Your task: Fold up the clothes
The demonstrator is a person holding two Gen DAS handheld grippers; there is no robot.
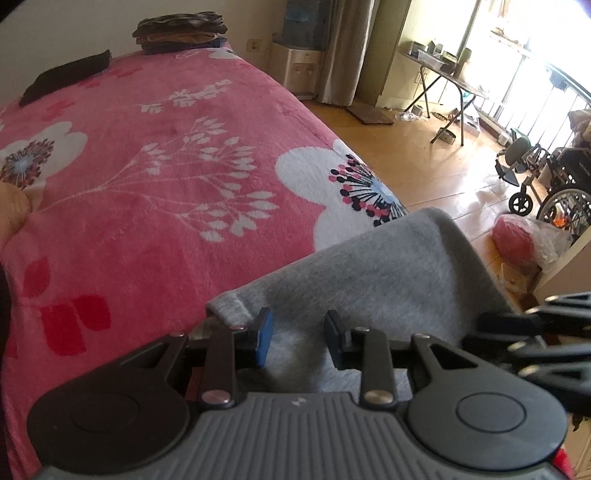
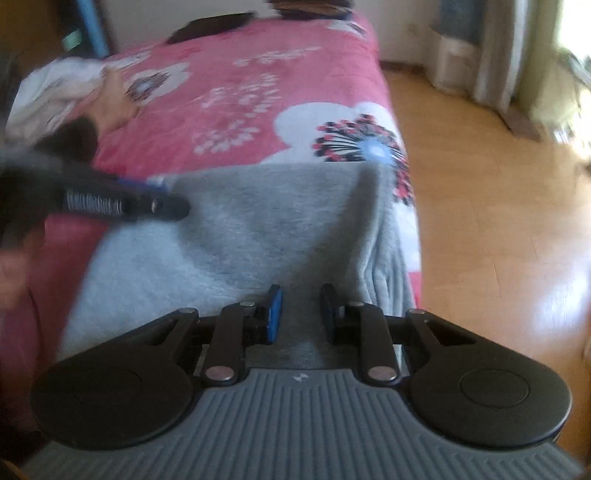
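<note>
While both hand-held grippers stand apart, grey garment (image 2: 258, 229) drapes the bed (image 1: 147, 166).

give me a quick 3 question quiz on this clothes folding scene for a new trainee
1. True or false: the grey garment lies at the near end of the pink floral blanket.
2. What stands on the floor by the window? A wheelchair, B bicycle, C ladder.
3. Fill in: folded clothes are stacked at the bed's far end, against the ____.

Key: 1 true. 2 A, the wheelchair. 3 wall, behind the stack of folded clothes.
</note>
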